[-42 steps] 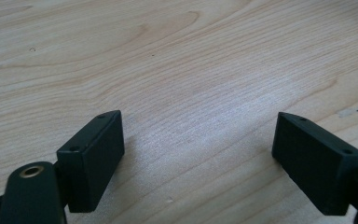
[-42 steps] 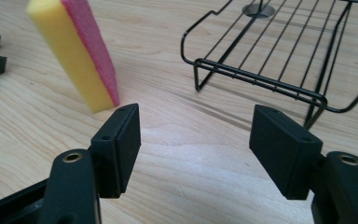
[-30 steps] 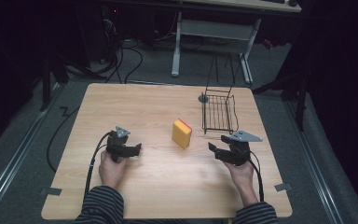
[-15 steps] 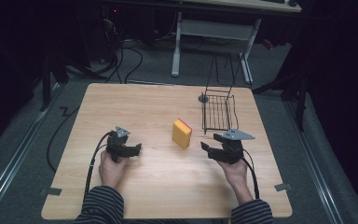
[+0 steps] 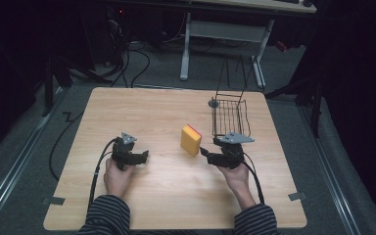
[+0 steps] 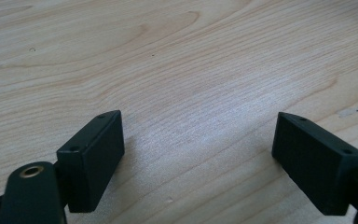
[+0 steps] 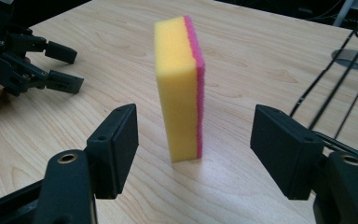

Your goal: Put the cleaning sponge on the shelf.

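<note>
Two grippers stand open and empty: our left gripper (image 5: 144, 156) idles, our right gripper's (image 7: 193, 154) jaws have just widened toward the upright sponge (image 5: 191, 139) mid-table (image 5: 142, 107), near the wire basket (image 5: 229, 116). We judge it light and squashy; pinch its broad faces.

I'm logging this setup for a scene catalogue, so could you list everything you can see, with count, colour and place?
sponge: one, yellow with a pink layer, standing on edge mid-table, just ahead of the right tool, untouched
wire basket: one, black, far right part of the table
round grommet: one, grey, set in the tabletop beside the basket's far left corner
table: one, light wood
desk frame: one, white, on the floor beyond the table
cables: several, black, on the floor behind the table
left tool: one, black, near left of the table, jaws open over bare wood
right tool: one, black, jaws open, pointed at the sponge
hands: two, striped sleeves, at the near edge
</note>
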